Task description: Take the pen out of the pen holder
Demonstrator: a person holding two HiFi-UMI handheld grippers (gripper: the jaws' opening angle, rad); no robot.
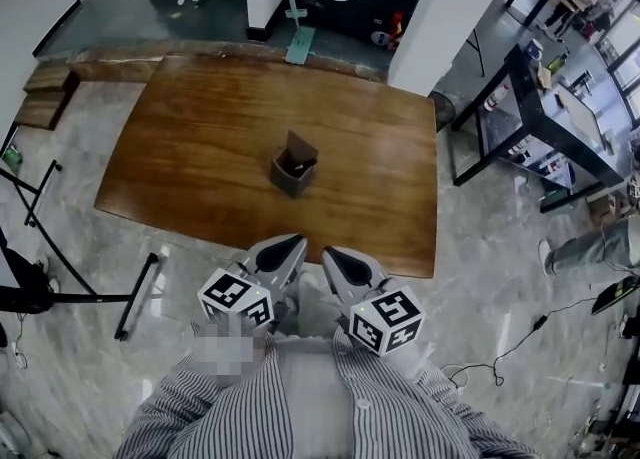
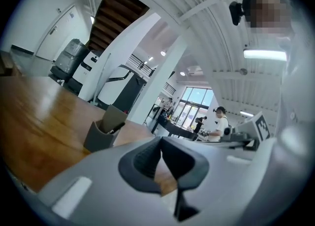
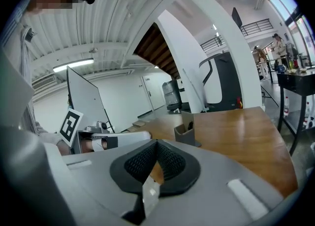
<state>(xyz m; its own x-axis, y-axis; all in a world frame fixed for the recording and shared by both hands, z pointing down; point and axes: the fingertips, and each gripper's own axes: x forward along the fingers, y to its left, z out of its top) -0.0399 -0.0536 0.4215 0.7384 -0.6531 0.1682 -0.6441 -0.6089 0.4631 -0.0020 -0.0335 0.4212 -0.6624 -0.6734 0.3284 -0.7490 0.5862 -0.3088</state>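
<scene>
We hold the left gripper point(image 1: 284, 250) and right gripper point(image 1: 338, 259) side by side at the near edge of the table point(image 1: 180, 167). Both point slightly down, jaws pressed together on nothing. The holder point(image 1: 292, 177) stands mid-table straight ahead, well apart and equally near both, and the pen point(image 2: 117, 128) leans inside it.

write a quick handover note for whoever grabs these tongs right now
Left tongs: shut, nothing between them.
Right tongs: shut, nothing between them.
Both are held close to the person's body at the near edge of the wooden table, well short of the holder.
Pen holder: upright near the middle of the table, with the dark pen still inside.
Done: nothing yet.
Left: reach to the holder, open one set of tongs, grip the pen and lift it out.
</scene>
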